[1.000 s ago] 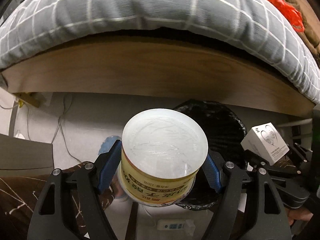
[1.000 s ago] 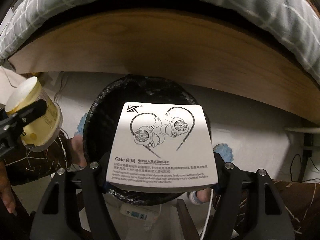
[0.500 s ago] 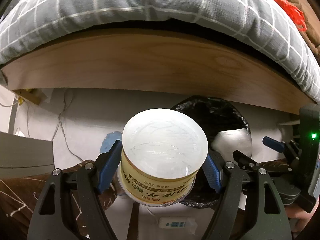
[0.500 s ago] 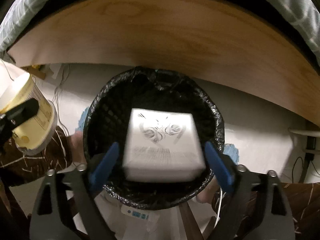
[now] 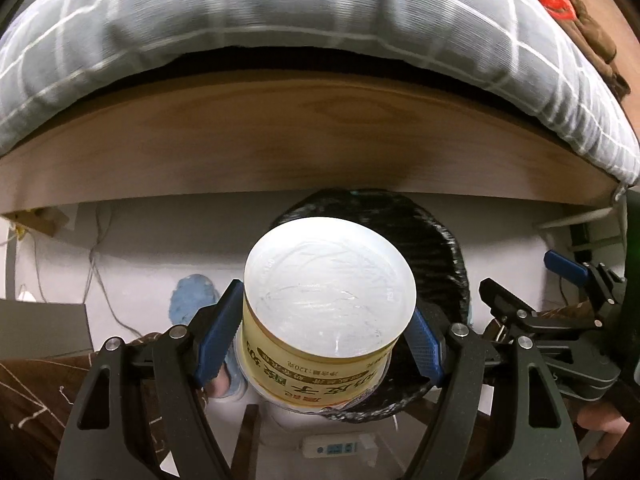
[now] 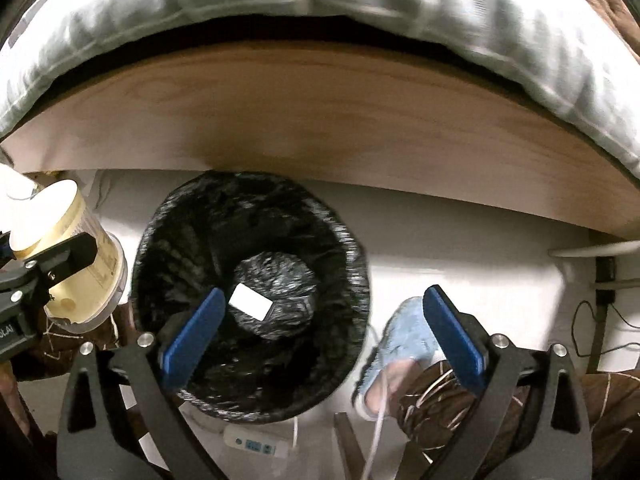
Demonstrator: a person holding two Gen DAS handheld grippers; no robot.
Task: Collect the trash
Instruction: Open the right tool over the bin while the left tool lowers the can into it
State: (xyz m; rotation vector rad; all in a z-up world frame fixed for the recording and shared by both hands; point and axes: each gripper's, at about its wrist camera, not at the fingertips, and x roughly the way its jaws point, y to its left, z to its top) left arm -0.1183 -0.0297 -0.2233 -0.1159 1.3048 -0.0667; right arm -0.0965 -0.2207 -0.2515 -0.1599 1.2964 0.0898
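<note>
Right wrist view: the right gripper [image 6: 320, 330] stands with its blue pads spread wide and nothing between them; its jaws have just been opening. A second ago they clamped a white earphone box [image 6: 250, 301]; half a second ago the box hung loose and blurred between the parting pads; now it lies small and flat on the bottom of the black-lined trash bin [image 6: 348, 280]. One piece of trash is therefore delivered, and this gripper is free. The bin stands on the pale floor just in front of the wooden bed frame [image 6: 320, 120]. Relative to the bin, the left pad overlaps the near-left part of the mouth, while the right pad sits outside the rim to the right, over a foot in a blue slipper [image 6: 404, 340].

Left wrist view: the left gripper [image 5: 322, 332] clamps a yellow-labelled tub [image 5: 320, 320] with a clear lid, its blue pads pressed on opposite sides of the wall, as they were a second ago. Over that second the bin's rim [image 5: 448, 248] has come to lie more directly behind the tub, which now covers much of the mouth, so the tub appears nearly above the opening and is judged the next item to be released. From the right wrist view the tub still reads beside the bin's left rim, not squarely over it.
</note>
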